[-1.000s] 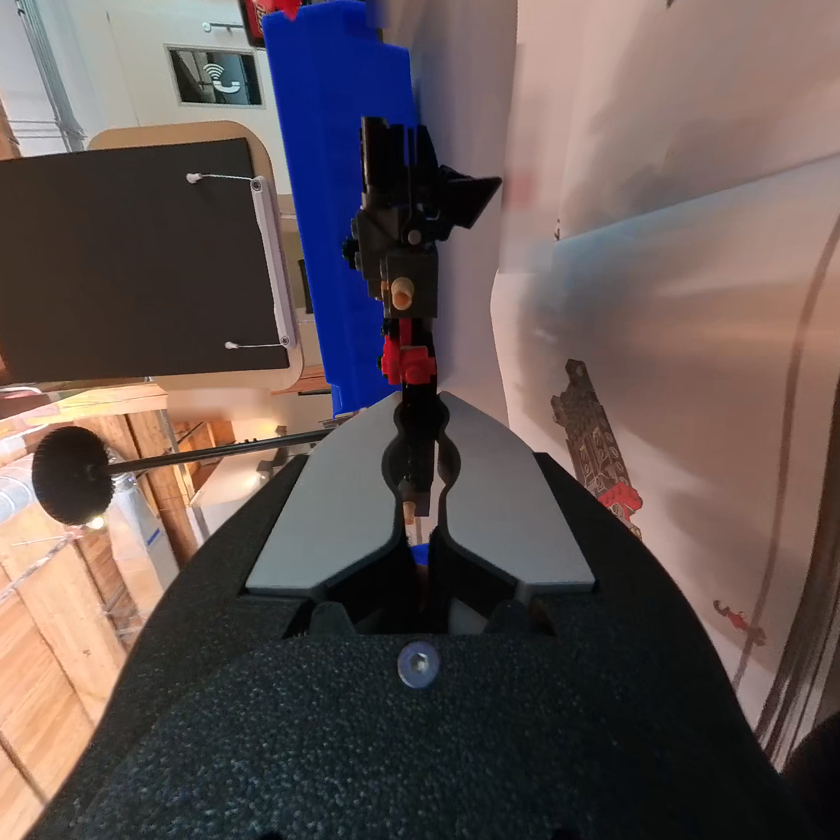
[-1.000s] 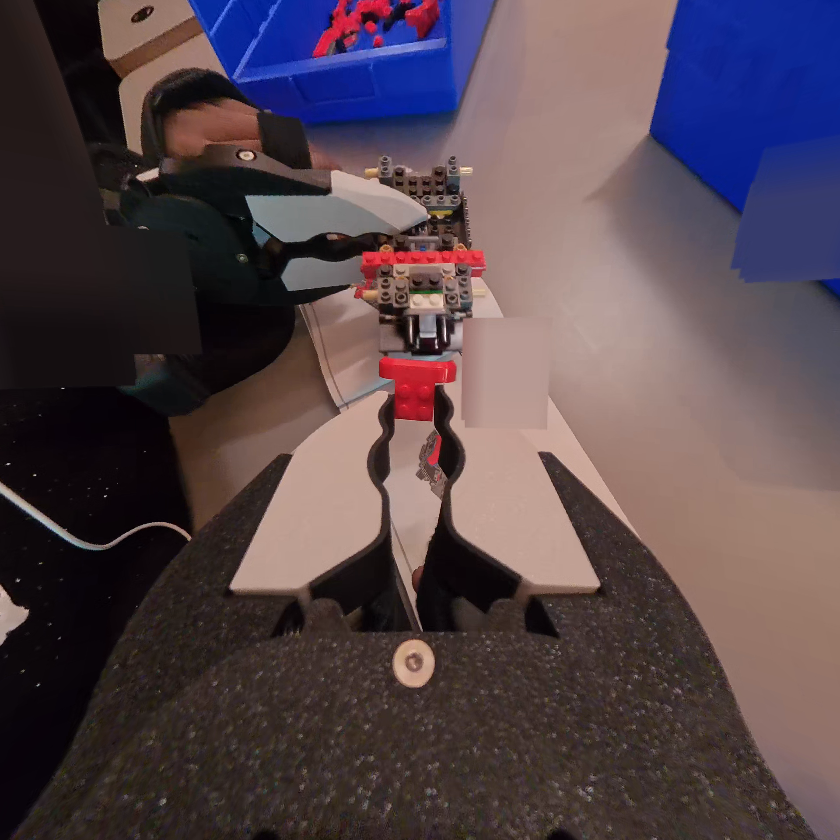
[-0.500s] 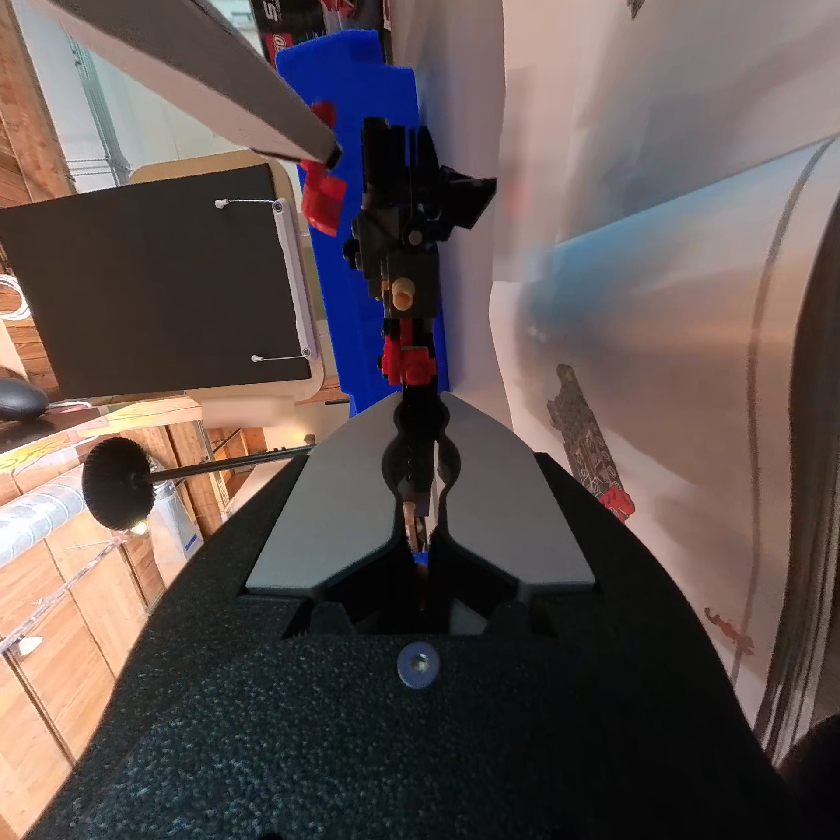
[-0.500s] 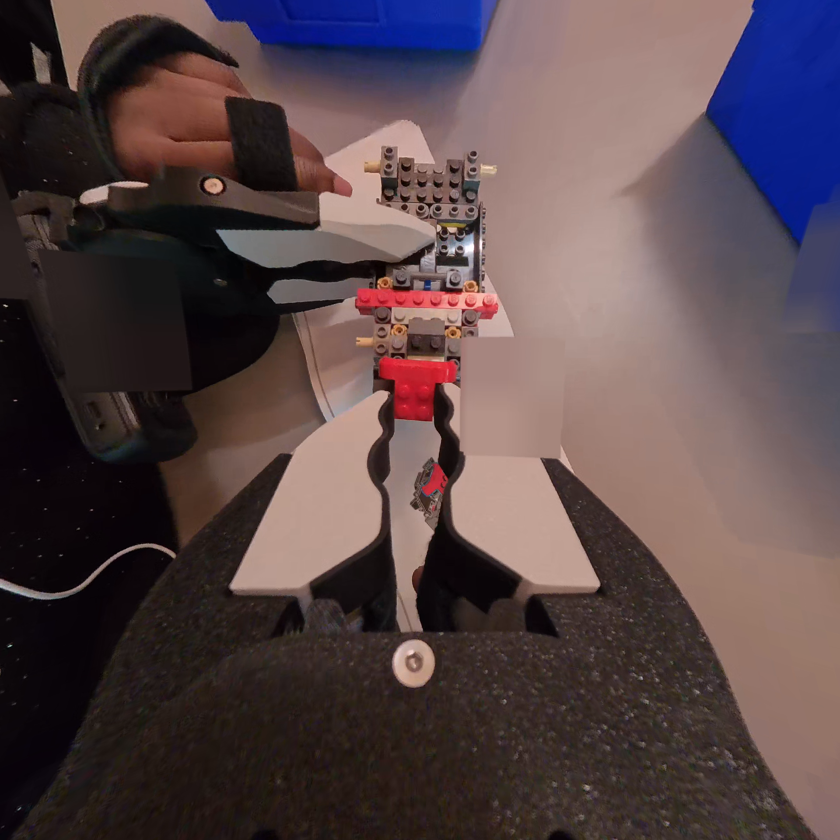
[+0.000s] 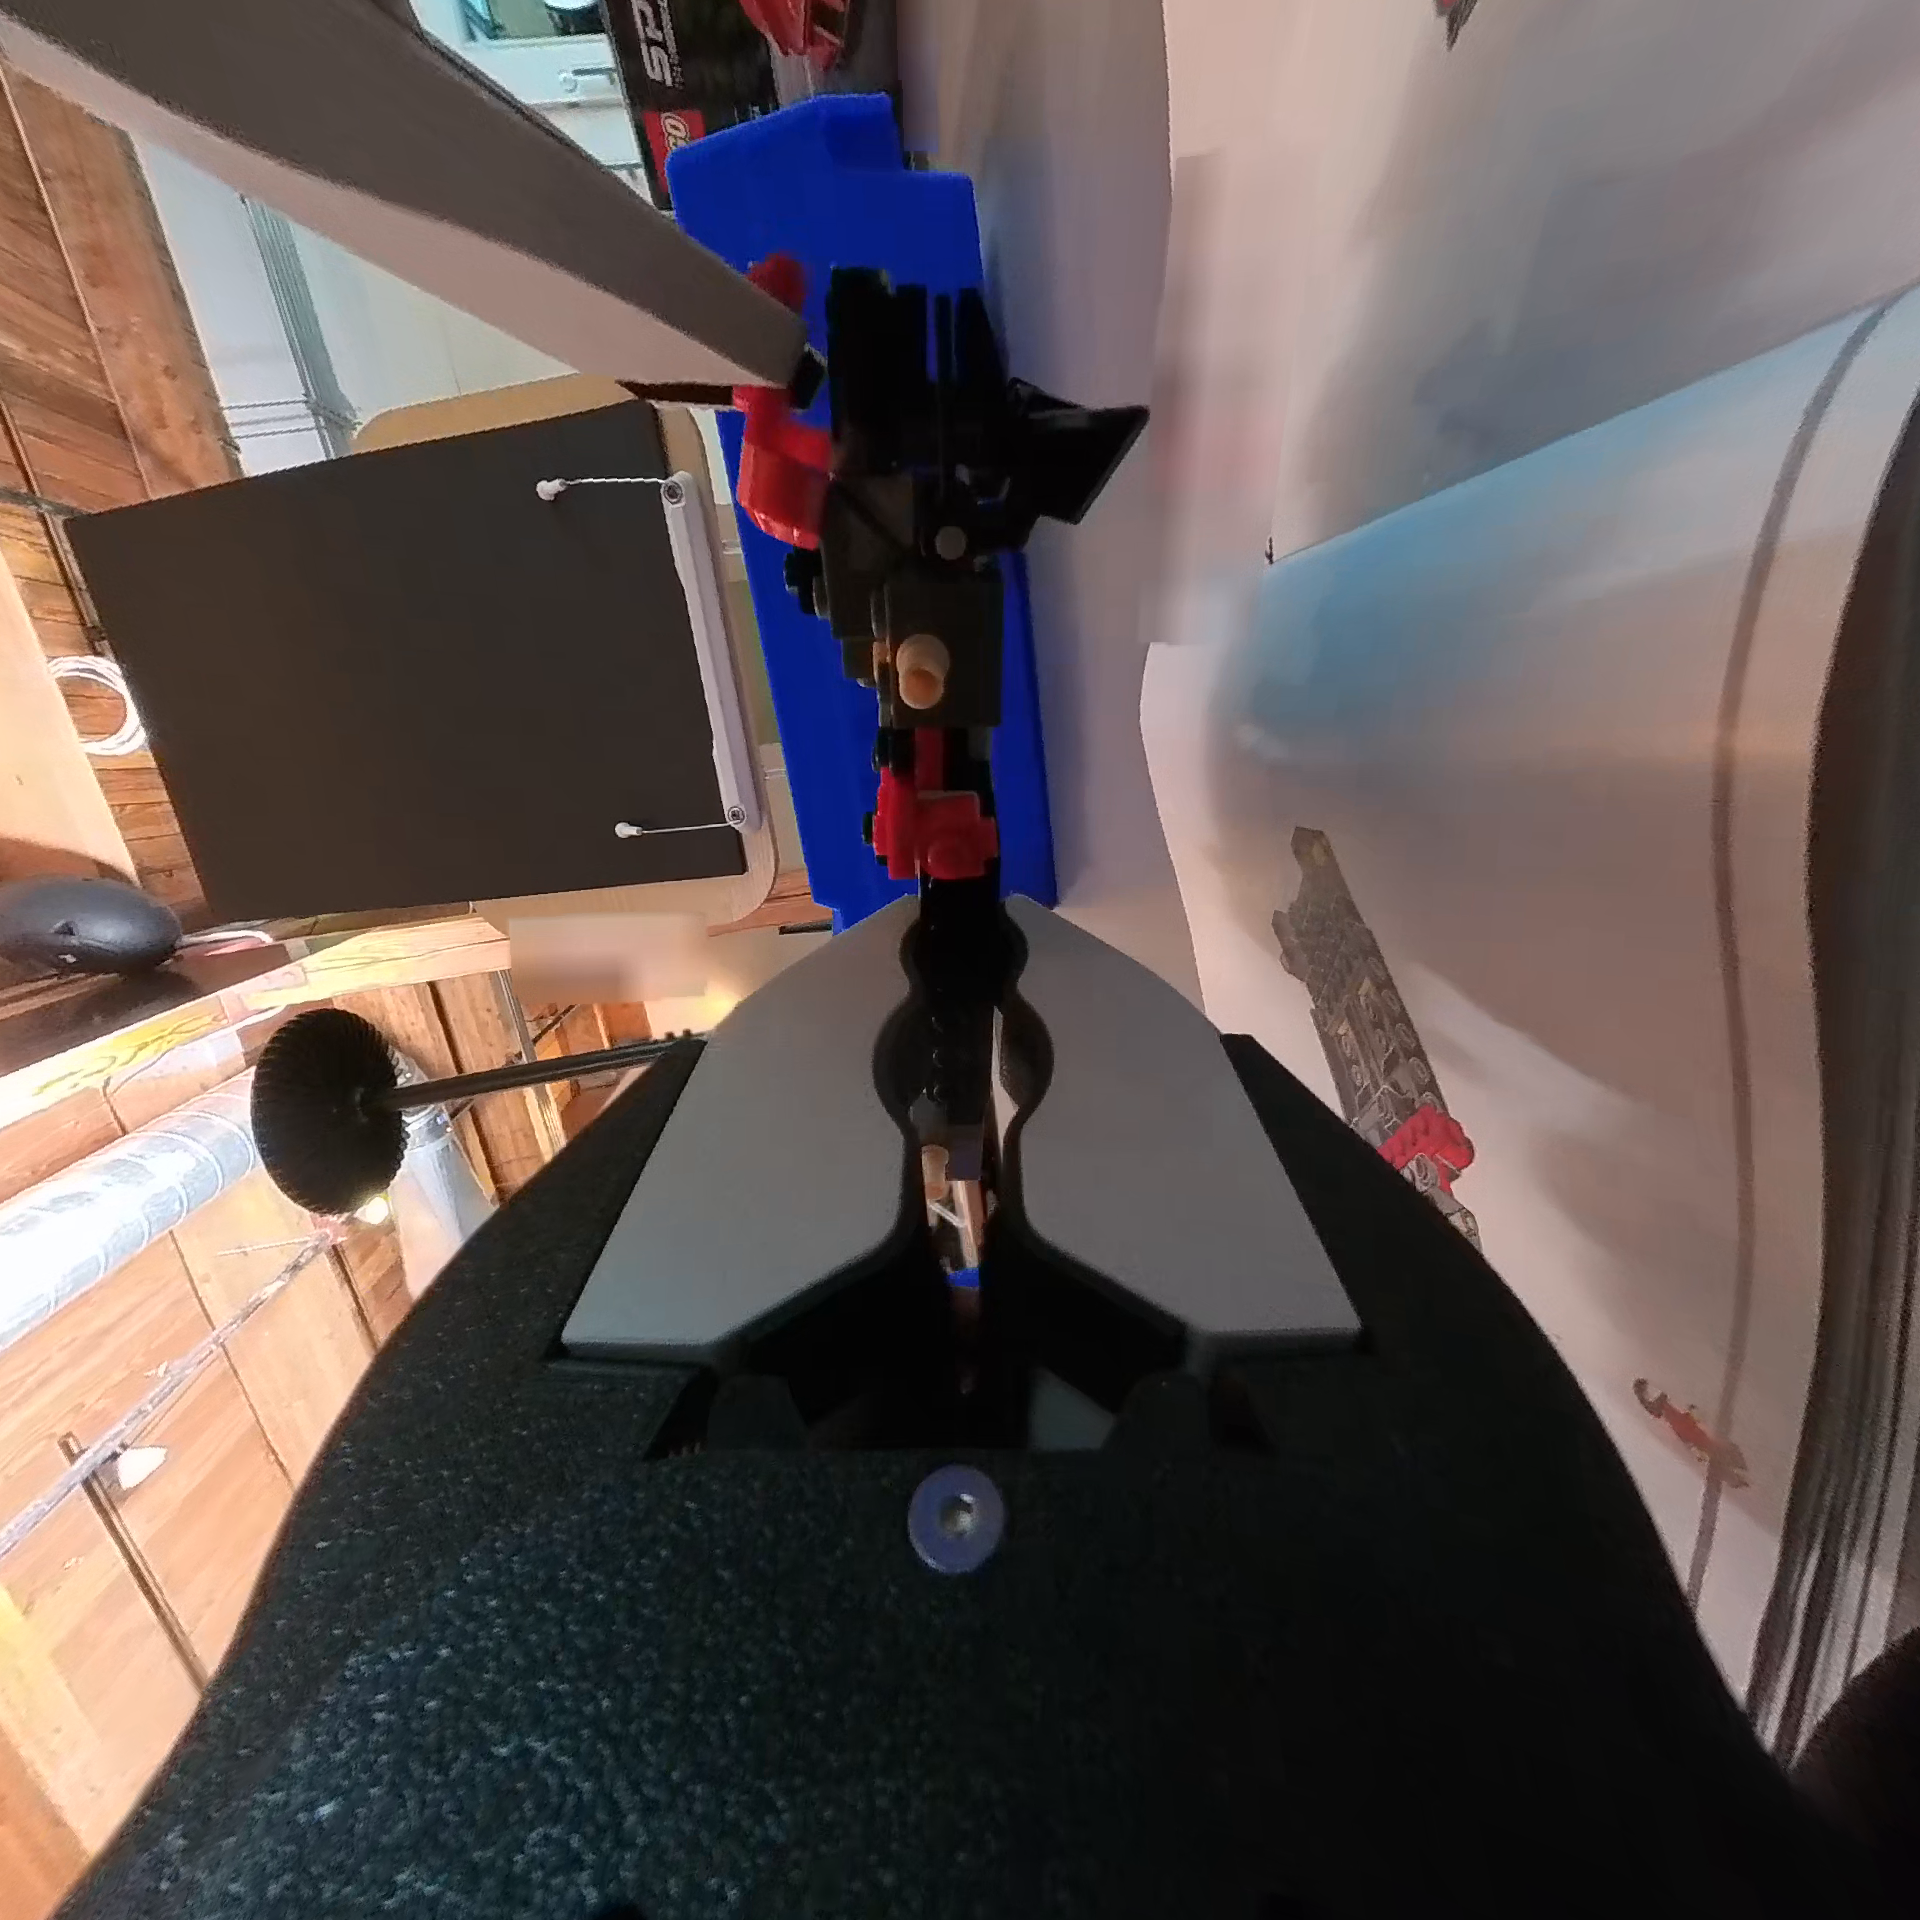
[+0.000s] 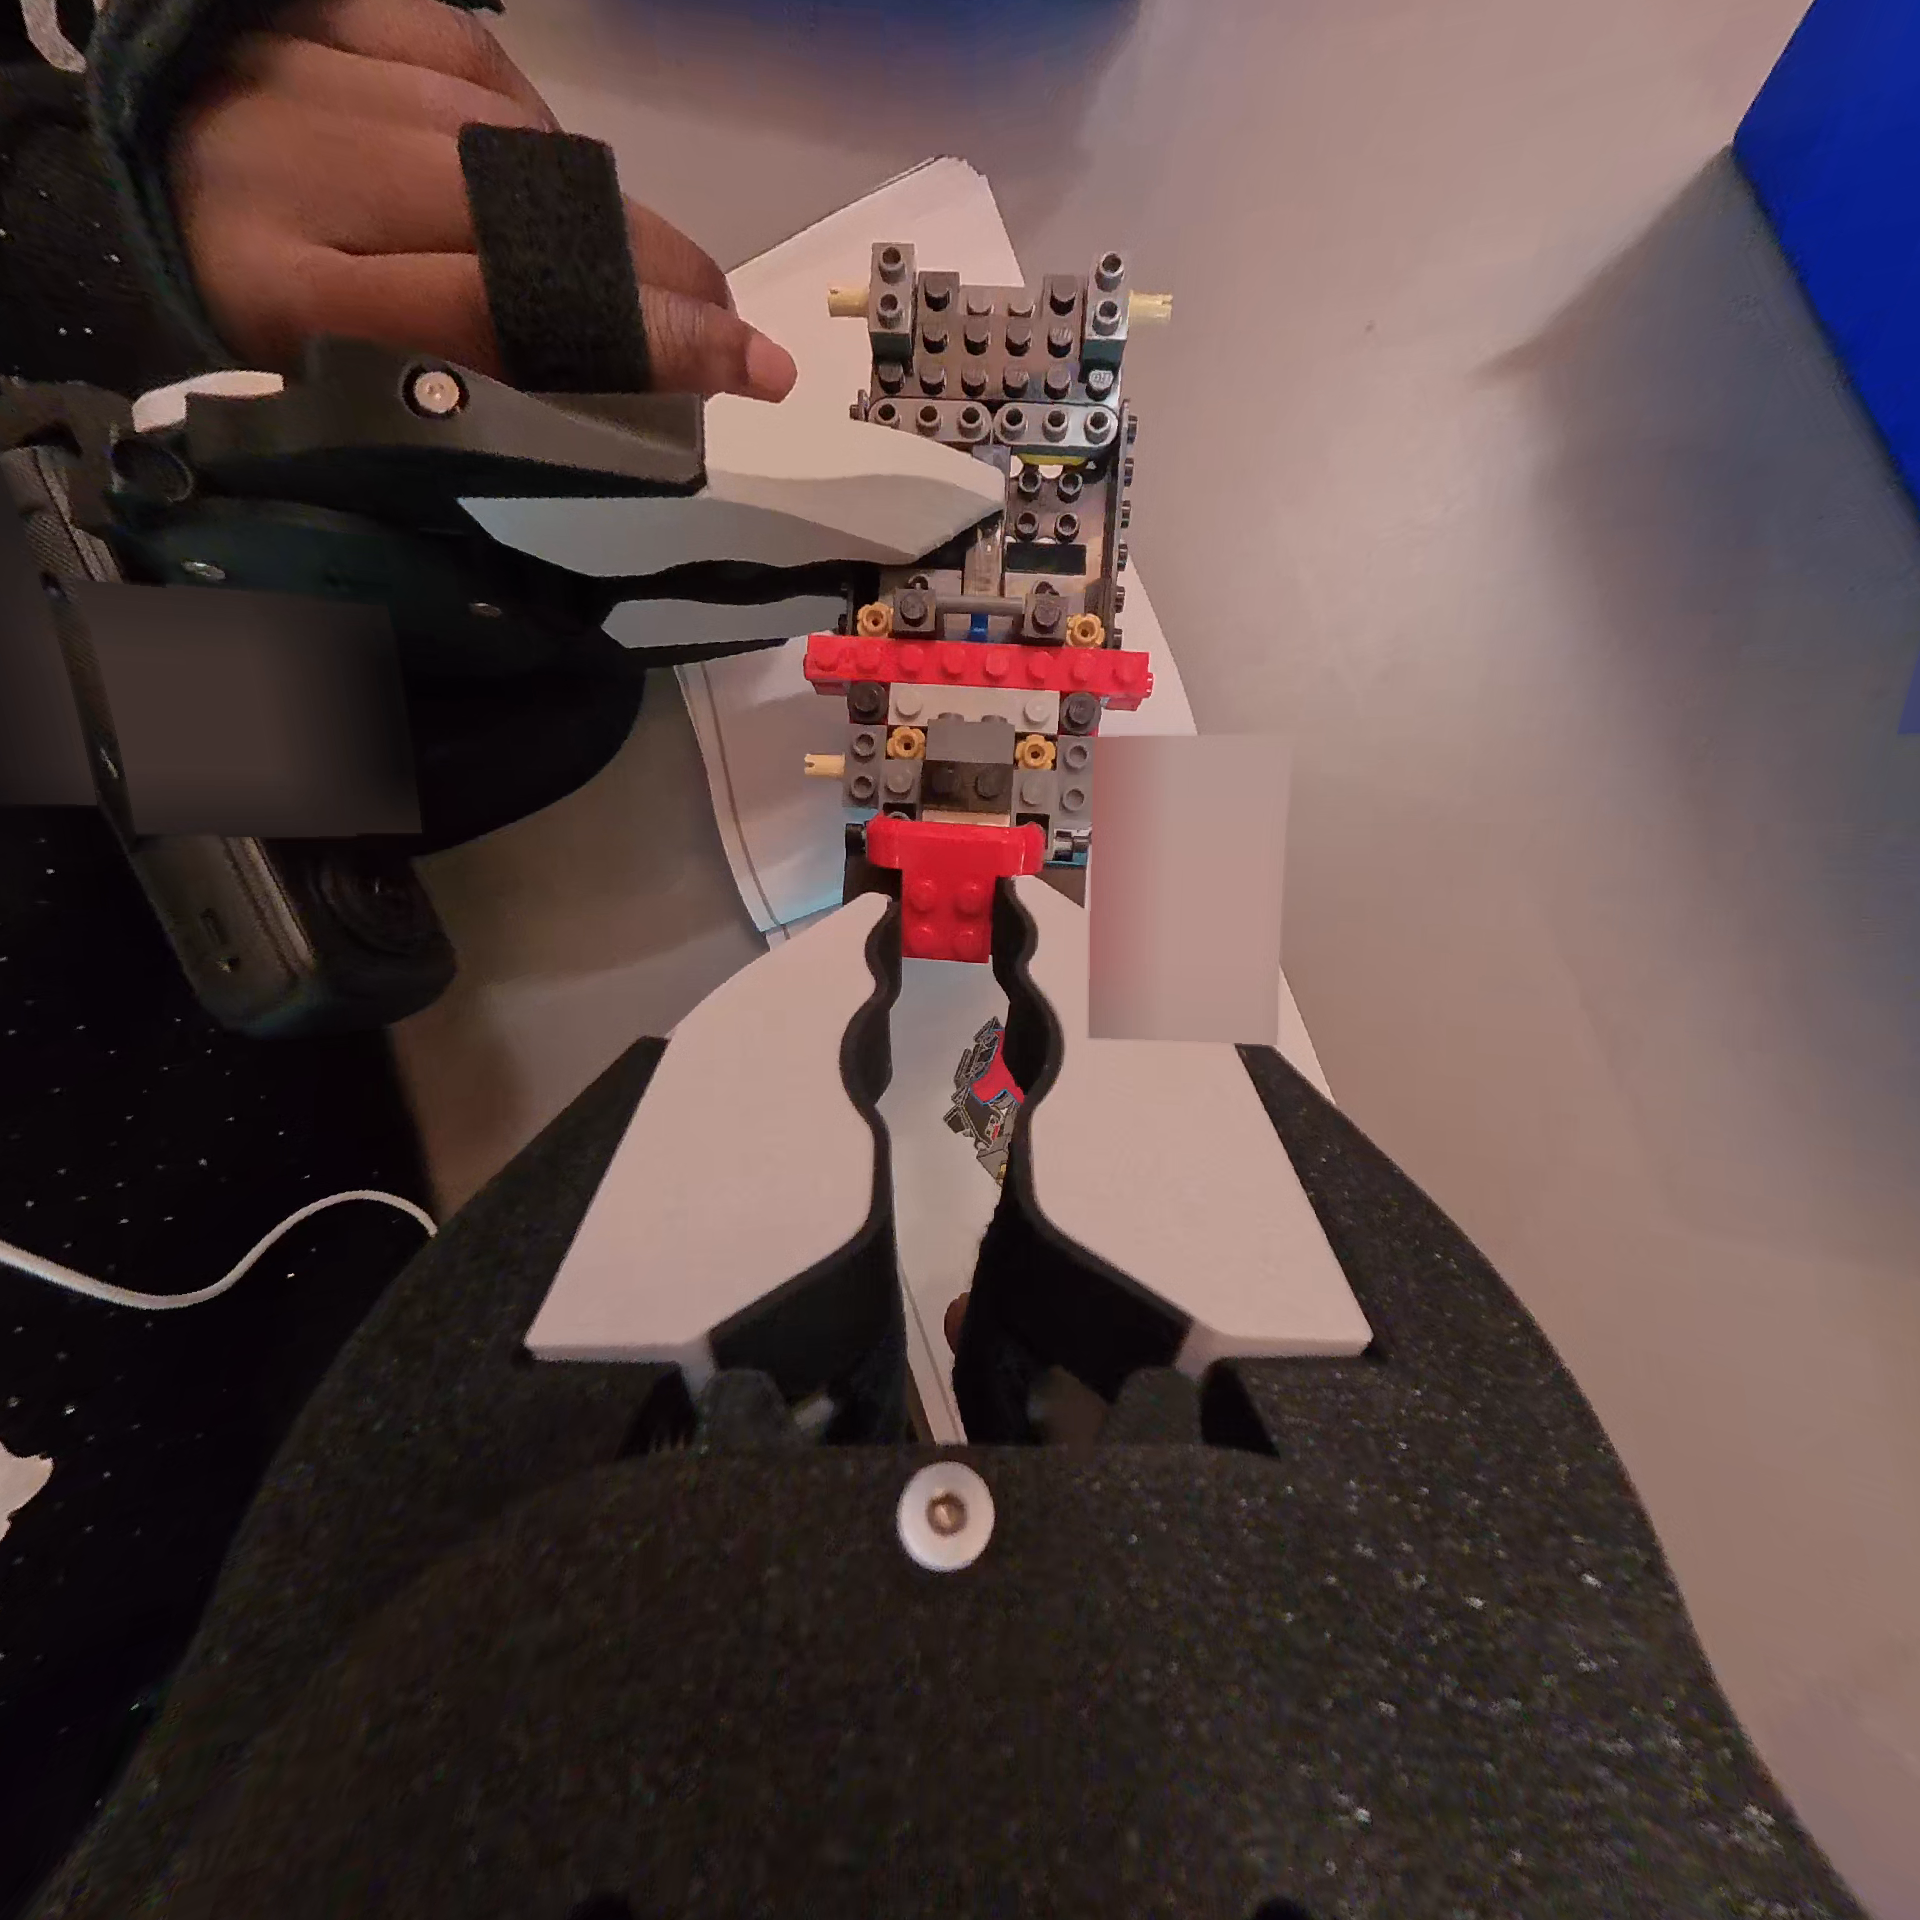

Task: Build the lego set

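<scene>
The left gripper (image 6: 831,592) pinches the lego model (image 6: 987,540) by its side while the right gripper (image 6: 940,914), just below, presses a red piece (image 6: 951,883) against its end.

A pale grey table (image 6: 1558,727) carries an open instruction booklet (image 6: 790,831) and a blue bin (image 6: 1849,208)

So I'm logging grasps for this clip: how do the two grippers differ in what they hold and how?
The left gripper is shut on the grey and black lego model from its side, holding it off the table; the right gripper is shut on a small red T-shaped piece. The left gripper grips at the model's middle, while the right gripper brings its piece against the model's near end. Both have pale fingers and stay closed on lego.
</scene>
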Tool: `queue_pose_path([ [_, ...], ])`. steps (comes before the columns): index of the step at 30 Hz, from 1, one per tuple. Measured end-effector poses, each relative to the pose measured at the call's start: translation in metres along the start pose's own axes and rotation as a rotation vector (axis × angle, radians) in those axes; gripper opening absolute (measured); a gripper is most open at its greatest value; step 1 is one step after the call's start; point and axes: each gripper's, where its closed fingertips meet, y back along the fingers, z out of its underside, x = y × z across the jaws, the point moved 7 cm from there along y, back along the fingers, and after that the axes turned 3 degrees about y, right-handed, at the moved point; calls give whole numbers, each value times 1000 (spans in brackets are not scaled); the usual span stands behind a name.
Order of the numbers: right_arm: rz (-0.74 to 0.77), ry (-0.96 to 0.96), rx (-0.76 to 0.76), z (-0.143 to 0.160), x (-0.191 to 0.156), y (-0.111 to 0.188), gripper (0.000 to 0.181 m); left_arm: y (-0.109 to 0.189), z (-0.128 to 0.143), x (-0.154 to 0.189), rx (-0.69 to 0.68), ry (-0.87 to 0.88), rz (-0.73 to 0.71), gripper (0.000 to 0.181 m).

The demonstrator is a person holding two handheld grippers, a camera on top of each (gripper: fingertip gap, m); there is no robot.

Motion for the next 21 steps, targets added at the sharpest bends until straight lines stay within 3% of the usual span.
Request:
queue_pose_path([
  [21, 0, 28, -46, -4, -4, 0, 16, 3, -3, 0, 27, -33, -13, 8],
])
